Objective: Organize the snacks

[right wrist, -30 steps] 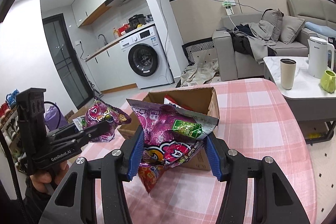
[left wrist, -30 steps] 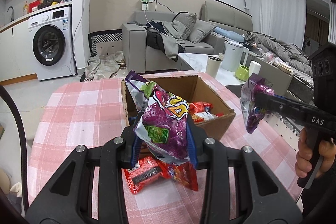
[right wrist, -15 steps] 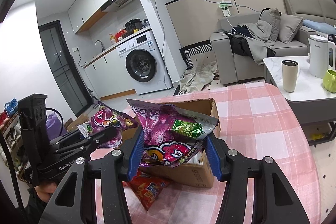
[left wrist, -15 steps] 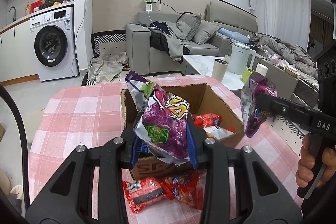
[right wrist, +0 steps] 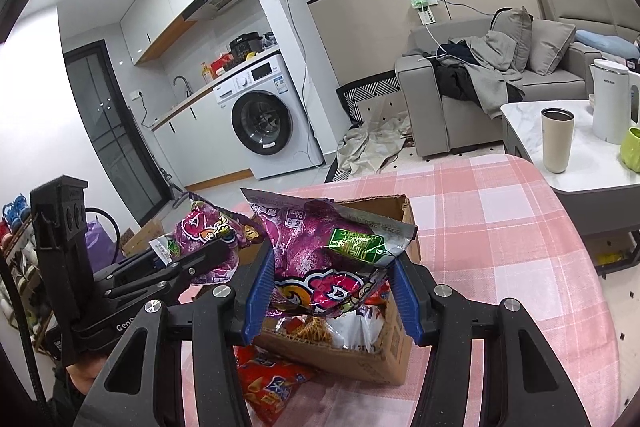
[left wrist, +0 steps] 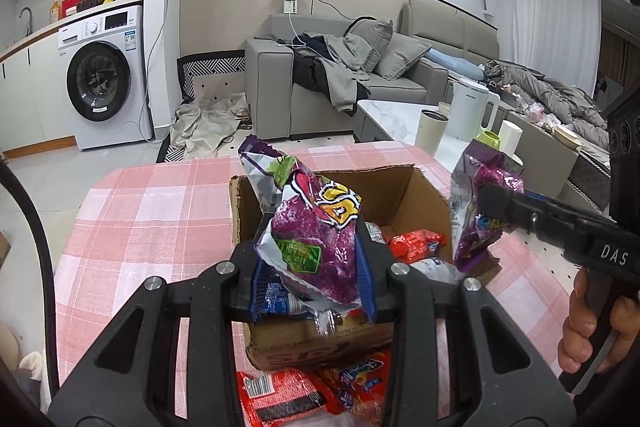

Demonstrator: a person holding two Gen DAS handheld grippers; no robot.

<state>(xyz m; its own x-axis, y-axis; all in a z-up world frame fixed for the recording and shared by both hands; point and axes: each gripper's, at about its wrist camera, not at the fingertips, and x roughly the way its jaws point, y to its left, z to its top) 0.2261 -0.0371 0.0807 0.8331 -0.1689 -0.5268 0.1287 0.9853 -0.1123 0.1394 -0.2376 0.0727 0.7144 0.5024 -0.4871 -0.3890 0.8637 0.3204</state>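
My left gripper [left wrist: 312, 267] is shut on a purple snack bag [left wrist: 316, 231], held upright above the near edge of an open cardboard box [left wrist: 404, 191]. My right gripper [right wrist: 332, 287] is shut on a second purple snack bag [right wrist: 316, 247], hanging over the box [right wrist: 360, 359]. Each gripper shows in the other's view: the right gripper [left wrist: 500, 207] with its bag [left wrist: 476, 187] over the box's right side, the left gripper [right wrist: 208, 259] with its bag [right wrist: 200, 231] at the box's left. Red packets [left wrist: 416, 241] lie inside the box.
Two red snack packets [left wrist: 288, 395] [right wrist: 272, 383] lie on the pink checked tablecloth [left wrist: 160, 211] in front of the box. Beyond the table's far right edge stands a low white table [right wrist: 592, 163] with a cup, a kettle and a green mug. A hand [left wrist: 580, 323] holds the right gripper's handle.
Both grippers have moved forward with their bags, from in front of the box to above it. The red packets on the cloth have slid toward the bottom of both views.
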